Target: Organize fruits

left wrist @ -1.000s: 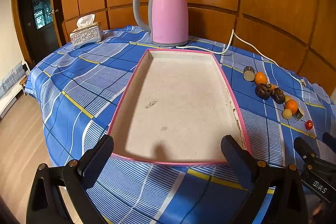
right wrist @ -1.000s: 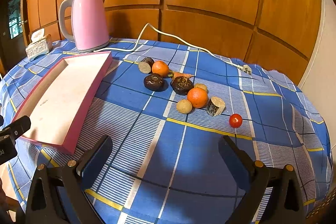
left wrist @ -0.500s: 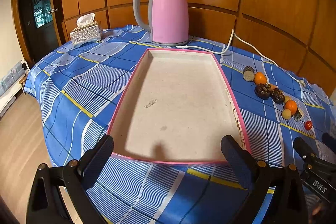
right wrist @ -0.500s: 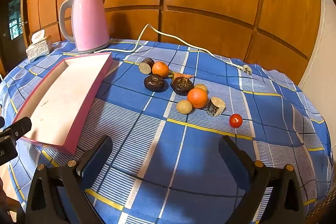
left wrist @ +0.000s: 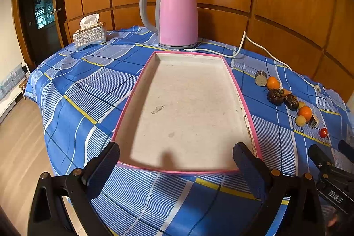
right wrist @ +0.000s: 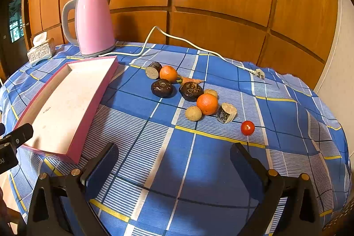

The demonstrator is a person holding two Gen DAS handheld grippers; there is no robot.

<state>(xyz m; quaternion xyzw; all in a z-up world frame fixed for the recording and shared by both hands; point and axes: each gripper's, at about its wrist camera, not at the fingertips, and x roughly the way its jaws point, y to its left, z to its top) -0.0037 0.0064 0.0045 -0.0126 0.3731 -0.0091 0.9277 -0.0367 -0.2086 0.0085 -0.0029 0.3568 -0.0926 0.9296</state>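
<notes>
pink tray (left wrist: 241, 101) bare inside, fruits (right wrist: 206, 103) beside it

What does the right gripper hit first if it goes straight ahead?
Likely bare tablecloth first. The right gripper is open and empty, aimed between tray and tomato. Past that, the potato and near orange. Height unclear.
</notes>
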